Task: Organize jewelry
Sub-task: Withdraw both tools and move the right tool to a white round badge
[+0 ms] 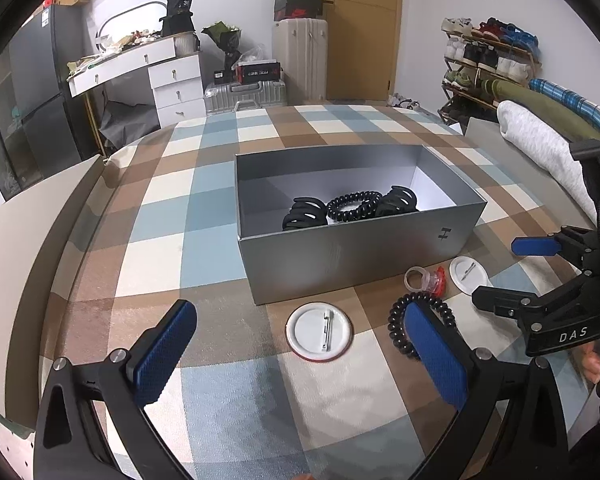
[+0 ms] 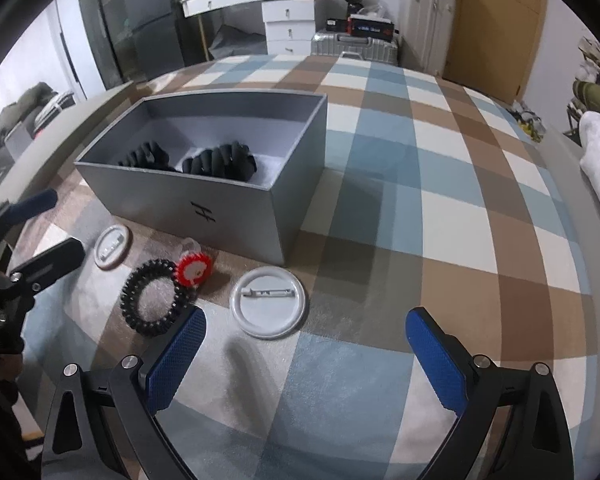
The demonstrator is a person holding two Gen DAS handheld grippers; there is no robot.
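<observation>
One grey box [image 1: 352, 256] sits on a checked bedspread [image 1: 204, 200], straight ahead of the left gripper [image 1: 300, 354] and ahead-left of the right gripper [image 2: 306, 360]. Inside it lie two black claw clips [image 1: 305, 213] with one black coil tie [image 1: 354, 205] between them. Outside, along the box's near wall, lie four loose pieces. Two white pin badges rest pin side up: one [image 1: 319, 331] lies between the left gripper's fingers, just ahead of the tips, and the other [image 2: 269, 303] lies just ahead of the right gripper, nearer its left finger. A second coil tie [image 2: 156, 298] touches the right gripper's left fingertip; in the left wrist view the left gripper's right finger partly hides it. One red-topped clear ring [image 2: 193, 268] lies just beyond that tie, beside the box. Both grippers are spread wide and hold nothing.
</observation>
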